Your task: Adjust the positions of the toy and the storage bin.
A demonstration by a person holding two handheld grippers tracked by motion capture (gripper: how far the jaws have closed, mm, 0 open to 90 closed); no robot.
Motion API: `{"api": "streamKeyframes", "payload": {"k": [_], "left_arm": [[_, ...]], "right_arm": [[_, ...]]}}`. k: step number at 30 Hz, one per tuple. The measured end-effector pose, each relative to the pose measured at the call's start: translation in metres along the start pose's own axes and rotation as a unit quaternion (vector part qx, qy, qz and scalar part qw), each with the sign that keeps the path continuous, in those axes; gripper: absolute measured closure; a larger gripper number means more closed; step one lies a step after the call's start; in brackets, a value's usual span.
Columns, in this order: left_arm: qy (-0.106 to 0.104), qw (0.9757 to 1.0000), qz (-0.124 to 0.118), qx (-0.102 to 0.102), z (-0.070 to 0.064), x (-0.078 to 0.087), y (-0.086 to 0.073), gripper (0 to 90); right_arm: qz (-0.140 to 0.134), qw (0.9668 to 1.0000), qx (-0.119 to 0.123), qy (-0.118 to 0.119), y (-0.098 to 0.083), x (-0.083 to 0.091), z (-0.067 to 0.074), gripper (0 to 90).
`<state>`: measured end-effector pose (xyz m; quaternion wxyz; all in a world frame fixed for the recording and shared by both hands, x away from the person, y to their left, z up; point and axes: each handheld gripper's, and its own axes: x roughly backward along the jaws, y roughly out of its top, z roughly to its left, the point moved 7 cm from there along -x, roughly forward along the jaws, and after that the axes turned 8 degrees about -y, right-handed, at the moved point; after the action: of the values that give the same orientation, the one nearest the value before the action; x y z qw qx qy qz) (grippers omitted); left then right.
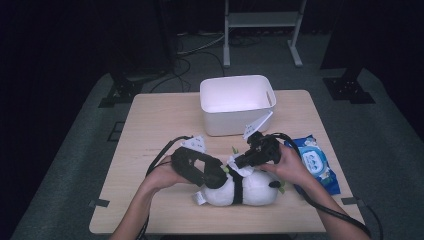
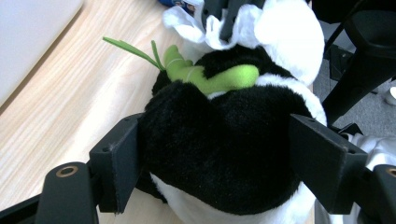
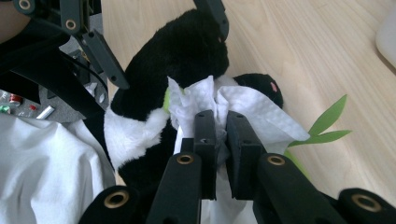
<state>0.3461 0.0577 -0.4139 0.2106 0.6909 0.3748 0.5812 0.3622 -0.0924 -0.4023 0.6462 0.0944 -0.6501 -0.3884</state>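
Note:
A black-and-white plush panda [image 1: 255, 189] lies on its side on the wooden table [image 1: 160, 120], near the front edge. It holds a green bamboo sprig [image 2: 210, 77]. My left gripper [image 2: 219, 158] has its jaws on either side of the panda's black body, pads pressed into the fur. My right gripper [image 3: 222, 121] is shut on a crumpled white wipe [image 3: 261, 112] and holds it against the panda, by the head. In the high view the left gripper [image 1: 220, 180] and the right gripper [image 1: 239, 162] meet over the toy's left end.
A white plastic bin [image 1: 235, 122] stands at the back middle of the table. A blue pack of wipes [image 1: 316, 162] lies to the right, partly under the person's right hand. Cables trail from both grippers across the table's front.

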Motion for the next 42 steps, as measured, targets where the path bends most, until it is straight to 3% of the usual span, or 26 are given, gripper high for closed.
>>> {"api": "streamKeyframes", "payload": {"k": [3,6,7,9,13,15,19,29,36,40,42], "left_arm": [[-0.003,0.9999,-0.010,-0.004,-0.003,0.002,0.007,22.0],[-0.012,0.9998,0.011,-0.008,-0.007,-0.002,0.008,22.0],[-0.015,0.9997,0.018,-0.008,-0.008,-0.003,0.007,21.8],[-0.023,0.9993,0.030,-0.006,-0.010,-0.009,0.003,20.4],[-0.044,0.9983,0.039,-0.002,-0.015,-0.019,-0.002,19.6],[-0.052,0.9979,0.040,-0.001,-0.017,-0.021,-0.003,19.7],[-0.052,0.9979,0.038,0.003,-0.017,-0.023,-0.005,19.7],[-0.054,0.9978,0.037,0.004,-0.019,-0.025,-0.010,19.6],[-0.052,0.9981,0.032,0.007,-0.018,-0.025,-0.012,19.0],[-0.051,0.9982,0.030,0.006,-0.017,-0.025,-0.012,18.8],[-0.050,0.9984,0.028,0.004,-0.017,-0.025,-0.012,18.7]], "right_arm": [[-0.002,0.9999,-0.006,0.015,-0.003,0.000,0.005,82.7],[0.026,0.9994,0.014,0.016,-0.010,-0.008,0.014,82.5],[0.041,0.9985,0.022,0.028,-0.014,-0.014,0.019,82.3],[0.039,0.9982,0.025,0.039,-0.017,-0.015,0.024,82.3],[0.042,0.9982,0.031,0.029,-0.019,-0.013,0.025,82.1],[0.043,0.9983,0.036,0.012,-0.020,-0.011,0.024,82.2],[0.044,0.9983,0.037,-0.010,-0.020,-0.008,0.019,82.3],[0.054,0.9974,0.031,-0.036,-0.029,0.007,0.009,82.3],[0.045,0.9970,-0.003,-0.063,-0.046,0.031,-0.012,82.5],[0.042,0.9930,-0.044,-0.102,-0.067,0.049,-0.039,82.5],[0.038,0.9887,-0.070,-0.127,-0.083,0.061,-0.058,82.5]]}}
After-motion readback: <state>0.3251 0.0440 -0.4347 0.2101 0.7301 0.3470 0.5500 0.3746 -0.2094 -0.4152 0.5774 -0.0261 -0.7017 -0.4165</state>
